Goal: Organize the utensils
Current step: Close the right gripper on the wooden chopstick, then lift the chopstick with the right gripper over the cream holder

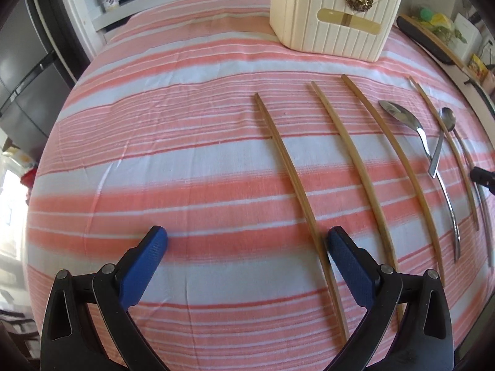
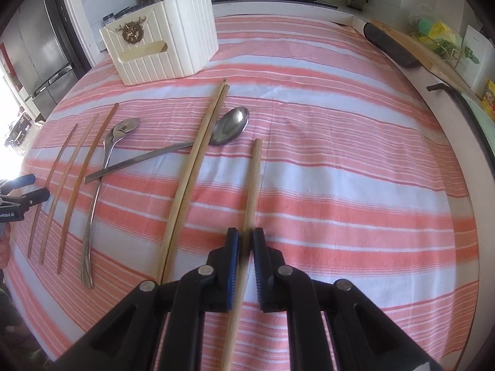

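The right gripper [image 2: 246, 241] has its jaws nearly together around a light wooden stick [image 2: 252, 191], pads close on either side of the shaft with a sliver of gap visible on the right; it looks like a grip at or just short of contact. The hold sits well back from the stick's far tip, probably so the long front end can be steered into the holder [image 2: 164, 46], the white ribbed box standing at the far left of the bench [image 2: 355, 170]. The stick points away from the jaws and runs back beneath them toward the camera.

The left gripper [image 1: 247, 244] hovers with jaws wide apart and nothing between them. A chopstick [image 1: 290, 170] lies just inside its right pad [image 1: 349, 262], so that is likely its next target.

The rest of the utensils lie in front of the holder, roughly parallel, handles toward the person, which makes each easy to take from the near end. Nearest the stick and just left of it is a close pair [image 2: 193, 167] of chopsticks, laid over the handle of a large spoon [image 2: 230, 126]. Further left, below the holder, a small spoon [image 2: 105, 167] lies under that handle's end, with three more chopsticks beyond. The crossings matter: lifting the large spoon would disturb the pair.
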